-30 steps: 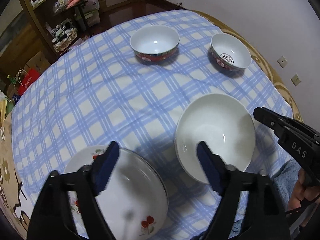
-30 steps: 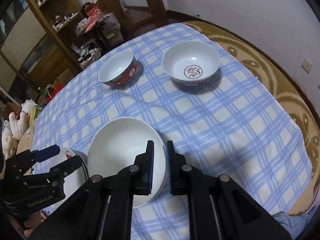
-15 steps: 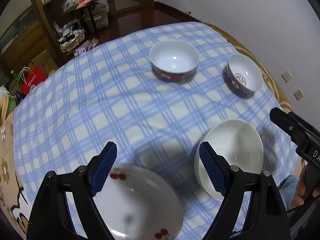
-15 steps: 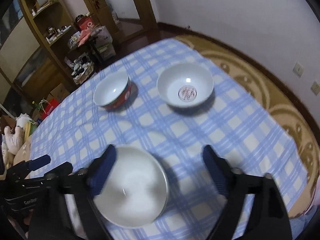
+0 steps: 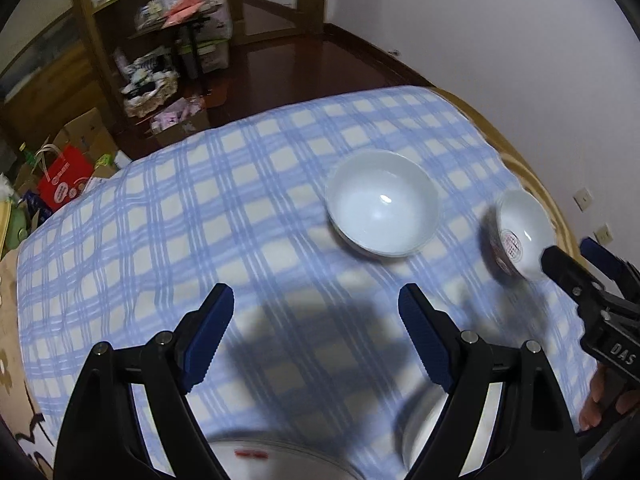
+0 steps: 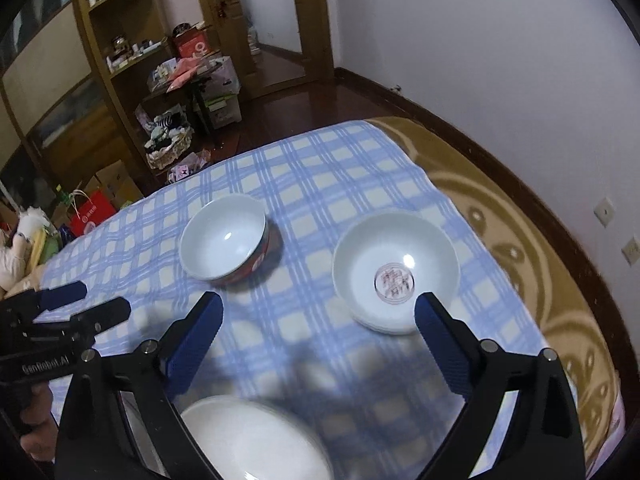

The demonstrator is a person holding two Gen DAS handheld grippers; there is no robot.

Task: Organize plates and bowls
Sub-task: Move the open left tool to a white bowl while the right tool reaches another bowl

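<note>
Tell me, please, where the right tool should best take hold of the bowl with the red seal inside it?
Probably by the near rim of the seal bowl: it stands upright and open, so one finger of the right tool can go inside and one outside, coming from above on the near side.

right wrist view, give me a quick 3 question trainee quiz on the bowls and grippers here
1. True or false: the right gripper holds a bowl.
2. Which bowl has a red emblem printed inside: A, the red-sided bowl, or B, the white bowl nearer the wall?
3. Fill in: the wide white dish at the bottom edge lies on the checked ____.

Key
1. False; its jaws stand wide apart with nothing between them.
2. B.
3. Tablecloth.
</note>
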